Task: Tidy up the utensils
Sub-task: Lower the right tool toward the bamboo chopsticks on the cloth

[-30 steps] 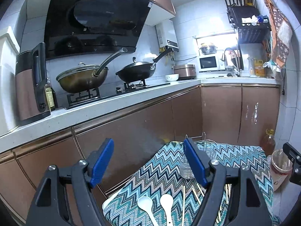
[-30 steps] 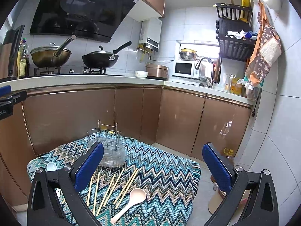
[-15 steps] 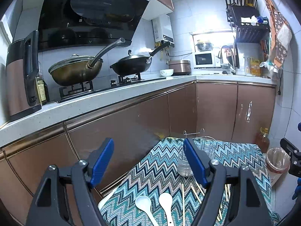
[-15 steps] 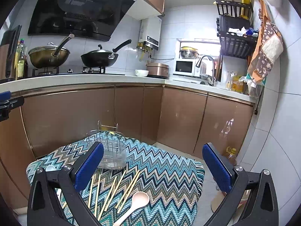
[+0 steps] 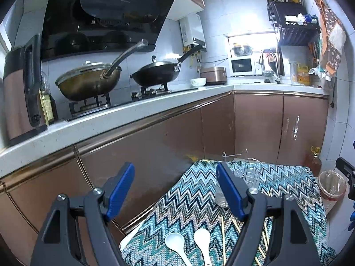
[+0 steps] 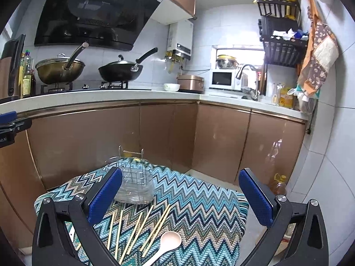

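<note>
Blue-padded left gripper (image 5: pixel 175 190) and right gripper (image 6: pixel 180 197): spread wide, empty, touching nothing. Below them on zigzag cloth (image 6: pixel 199 199): wooden chopsticks (image 6: pixel 142 228), spoons (image 5: pixel 176 240), wire holder (image 6: pixel 135 181).

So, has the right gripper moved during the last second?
Yes. The right gripper has tilted upward and drawn back slightly: against its fingers, the wire utensil holder and pink spoon sit lower in its view than before.

Knit zigzag cloth (image 6: pixel 199 201) (matt), wire-metal rack (image 6: pixel 133 173), glossy cabinets (image 6: pixel 88 141).

Loose chopsticks (image 6: pixel 142 228) and pale spoon (image 6: pixel 165 245) (bowl up) before wire utensil holder (image 6: pixel 135 185)
</note>
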Action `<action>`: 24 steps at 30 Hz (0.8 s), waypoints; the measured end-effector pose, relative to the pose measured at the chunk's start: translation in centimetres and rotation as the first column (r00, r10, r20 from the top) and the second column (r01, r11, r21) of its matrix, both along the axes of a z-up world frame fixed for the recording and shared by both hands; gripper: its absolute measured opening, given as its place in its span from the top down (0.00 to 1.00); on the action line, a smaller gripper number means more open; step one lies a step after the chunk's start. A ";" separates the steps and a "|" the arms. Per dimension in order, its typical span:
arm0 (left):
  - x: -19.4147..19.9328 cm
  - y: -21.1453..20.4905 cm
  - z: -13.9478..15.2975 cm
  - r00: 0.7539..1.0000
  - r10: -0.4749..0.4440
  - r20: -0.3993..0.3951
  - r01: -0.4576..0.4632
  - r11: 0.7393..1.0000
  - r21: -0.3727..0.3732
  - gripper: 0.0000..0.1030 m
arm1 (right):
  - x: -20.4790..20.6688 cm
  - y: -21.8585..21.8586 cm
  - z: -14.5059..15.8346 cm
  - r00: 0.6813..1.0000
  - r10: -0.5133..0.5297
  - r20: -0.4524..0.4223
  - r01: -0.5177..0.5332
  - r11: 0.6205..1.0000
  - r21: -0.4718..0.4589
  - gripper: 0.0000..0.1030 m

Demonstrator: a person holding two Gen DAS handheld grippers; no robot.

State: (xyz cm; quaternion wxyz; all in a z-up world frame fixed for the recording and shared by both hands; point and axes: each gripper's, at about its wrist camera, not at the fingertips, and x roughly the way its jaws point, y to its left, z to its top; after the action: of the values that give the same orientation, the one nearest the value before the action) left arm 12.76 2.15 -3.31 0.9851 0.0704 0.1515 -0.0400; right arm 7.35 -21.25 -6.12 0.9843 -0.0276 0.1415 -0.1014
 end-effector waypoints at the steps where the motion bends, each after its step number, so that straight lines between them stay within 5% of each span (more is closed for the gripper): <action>1: 0.2 0.2 -0.1 1.000 -0.002 -0.010 0.002 1.000 -0.008 0.27 | 0.2 -0.1 -0.1 1.000 0.005 -0.009 -0.005 1.000 0.004 0.00; 12: 3.5 1.6 -2.5 0.992 -0.010 -0.128 0.004 0.999 -0.046 0.27 | 2.9 -0.9 -1.7 0.994 0.031 -0.110 -0.027 0.999 0.033 0.00; 24: 7.2 2.4 -6.6 0.962 -0.049 -0.269 0.026 0.996 -0.089 0.27 | 6.8 -3.6 -4.6 0.965 0.097 -0.244 -0.056 0.984 0.170 0.00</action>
State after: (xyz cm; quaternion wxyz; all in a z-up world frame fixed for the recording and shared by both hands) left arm 19.93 4.50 -9.93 0.9563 0.0253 0.2818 -0.0742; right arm 14.11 -24.81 -10.69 0.9607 0.0343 0.2715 -0.0472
